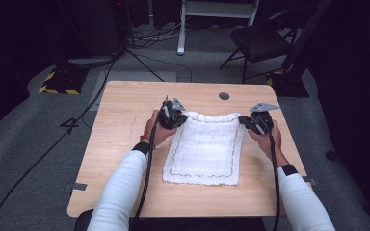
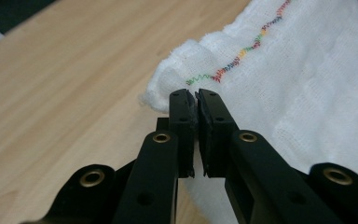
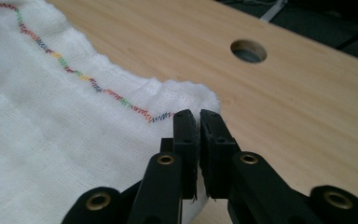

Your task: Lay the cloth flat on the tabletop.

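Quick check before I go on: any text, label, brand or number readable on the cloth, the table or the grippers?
None: no readable text in any view.
Cloth: only a multicoloured zigzag stitch line, no label or tag showing.
Table: bare wood grain, a round hole, no markings.
Left gripper and right gripper: black jaws with brass screws, no brand or number.

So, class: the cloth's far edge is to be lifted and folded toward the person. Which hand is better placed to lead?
Neither clearly. The left gripper is shut on the white cloth at its far left corner; the right gripper pinches the far right corner. Both would likely lift together.
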A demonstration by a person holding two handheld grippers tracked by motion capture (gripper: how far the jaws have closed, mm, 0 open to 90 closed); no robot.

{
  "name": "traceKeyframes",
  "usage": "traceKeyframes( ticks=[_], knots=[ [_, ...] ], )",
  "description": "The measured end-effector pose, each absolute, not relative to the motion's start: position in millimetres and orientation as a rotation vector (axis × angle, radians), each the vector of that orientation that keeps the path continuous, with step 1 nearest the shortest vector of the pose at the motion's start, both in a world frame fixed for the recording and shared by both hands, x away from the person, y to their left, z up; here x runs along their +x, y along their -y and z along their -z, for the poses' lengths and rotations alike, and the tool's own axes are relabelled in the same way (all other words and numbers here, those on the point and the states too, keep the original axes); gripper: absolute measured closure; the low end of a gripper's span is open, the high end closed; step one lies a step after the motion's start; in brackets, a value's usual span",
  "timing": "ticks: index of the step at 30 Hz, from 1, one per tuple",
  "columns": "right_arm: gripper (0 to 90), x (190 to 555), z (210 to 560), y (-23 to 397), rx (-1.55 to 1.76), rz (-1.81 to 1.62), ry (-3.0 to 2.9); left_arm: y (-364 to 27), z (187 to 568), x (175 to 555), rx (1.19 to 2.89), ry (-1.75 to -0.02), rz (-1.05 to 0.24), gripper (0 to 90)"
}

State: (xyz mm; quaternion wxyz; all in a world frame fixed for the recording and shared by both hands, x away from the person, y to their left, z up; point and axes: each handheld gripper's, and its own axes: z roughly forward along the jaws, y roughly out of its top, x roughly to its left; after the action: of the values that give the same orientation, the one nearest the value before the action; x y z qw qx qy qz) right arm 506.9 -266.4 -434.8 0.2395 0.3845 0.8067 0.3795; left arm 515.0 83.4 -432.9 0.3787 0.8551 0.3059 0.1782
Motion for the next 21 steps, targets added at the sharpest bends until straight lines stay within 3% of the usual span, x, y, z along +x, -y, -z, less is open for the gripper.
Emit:
traceKeyframes(
  ticks=[7, 9, 15, 21],
  knots=[
    [85.5, 520.9, 413.5, 241.0, 0.982, -1.025, -2.174, -100.8, 416.9, 515.8, 2.114, -0.834, -0.560, 84.7],
    [81.9, 526.7, 412.8, 232.1, 0.983, -1.007, -2.159, -103.5, 419.4, 518.3, 2.101, -0.882, -0.570, 83.1],
    [68.2, 528.2, 419.6, 221.9, 0.994, -0.987, -2.184, -108.6, 435.3, 512.8, 2.149, -0.909, -0.541, 58.2],
    [61.9, 497.5, 443.8, 233.9, 0.938, -1.023, -2.346, -111.0, 457.1, 477.5, 2.258, -0.796, -0.421, 43.3]
  ],
)
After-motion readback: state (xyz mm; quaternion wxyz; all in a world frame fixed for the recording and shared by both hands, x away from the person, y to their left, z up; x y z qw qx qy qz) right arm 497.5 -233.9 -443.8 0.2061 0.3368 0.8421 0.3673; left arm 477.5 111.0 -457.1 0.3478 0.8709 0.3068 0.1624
